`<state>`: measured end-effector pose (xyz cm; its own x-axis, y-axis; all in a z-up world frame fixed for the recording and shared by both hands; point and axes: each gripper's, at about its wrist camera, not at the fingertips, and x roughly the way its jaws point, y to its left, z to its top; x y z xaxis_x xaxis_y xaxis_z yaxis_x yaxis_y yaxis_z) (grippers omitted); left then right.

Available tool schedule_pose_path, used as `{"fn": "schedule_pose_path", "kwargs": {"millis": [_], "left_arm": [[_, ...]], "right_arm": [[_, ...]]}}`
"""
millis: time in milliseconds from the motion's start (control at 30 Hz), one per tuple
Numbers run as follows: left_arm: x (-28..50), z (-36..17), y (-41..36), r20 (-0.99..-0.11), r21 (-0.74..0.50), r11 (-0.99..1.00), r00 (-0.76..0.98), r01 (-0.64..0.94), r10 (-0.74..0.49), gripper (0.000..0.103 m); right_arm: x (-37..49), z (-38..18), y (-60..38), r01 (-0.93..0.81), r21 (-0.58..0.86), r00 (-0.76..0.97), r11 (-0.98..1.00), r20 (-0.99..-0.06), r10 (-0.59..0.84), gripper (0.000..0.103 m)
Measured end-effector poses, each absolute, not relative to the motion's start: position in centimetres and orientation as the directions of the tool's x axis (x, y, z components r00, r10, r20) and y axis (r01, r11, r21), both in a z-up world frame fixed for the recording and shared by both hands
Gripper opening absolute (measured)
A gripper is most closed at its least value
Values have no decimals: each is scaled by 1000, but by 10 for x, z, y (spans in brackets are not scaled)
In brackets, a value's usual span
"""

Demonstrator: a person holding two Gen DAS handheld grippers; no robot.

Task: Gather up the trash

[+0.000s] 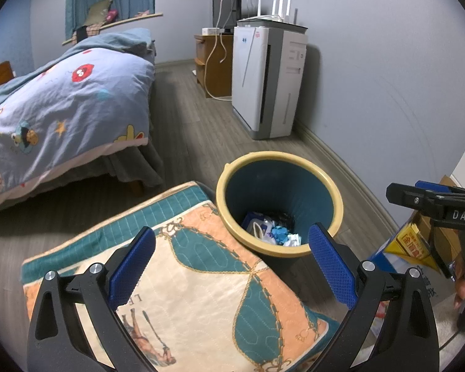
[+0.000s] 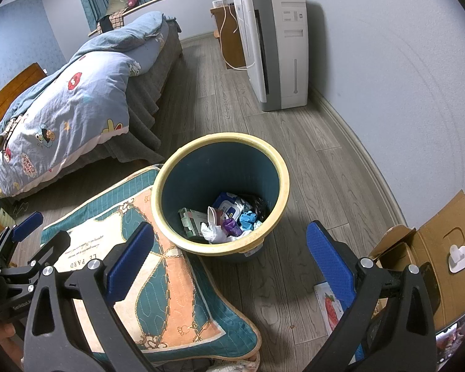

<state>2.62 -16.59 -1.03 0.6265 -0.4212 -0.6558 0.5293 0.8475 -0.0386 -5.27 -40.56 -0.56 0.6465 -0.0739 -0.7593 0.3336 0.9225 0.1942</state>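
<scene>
Left wrist: left tongs [image 1: 232,262] wide, empty, over patterned quilted cushion [image 1: 201,285]. Round blue yellow-rimmed plastic bin [image 1: 279,204] on the floor holds crumpled wrappers [image 1: 272,229].

Right wrist: right tongs [image 2: 229,255] wide, empty; bin beside open cardboard box [image 2: 434,266].

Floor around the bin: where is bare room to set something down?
Bare boards lie between the trash bin, the air purifier and the baseboard, and between the bed and the purifier. It is crowded on the bin's left, where the cushion presses against it, and by the cardboard box.
</scene>
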Motion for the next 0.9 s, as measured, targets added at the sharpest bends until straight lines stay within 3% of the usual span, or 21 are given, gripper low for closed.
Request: {"fn": "schedule_pose_path", "kwargs": {"millis": [900], "left_arm": [[26, -10, -167, -658, -38, 849, 626, 528, -419, 98]], "right_arm": [[-53, -5, -406, 333, 196, 646, 922, -760, -72, 97]]}}
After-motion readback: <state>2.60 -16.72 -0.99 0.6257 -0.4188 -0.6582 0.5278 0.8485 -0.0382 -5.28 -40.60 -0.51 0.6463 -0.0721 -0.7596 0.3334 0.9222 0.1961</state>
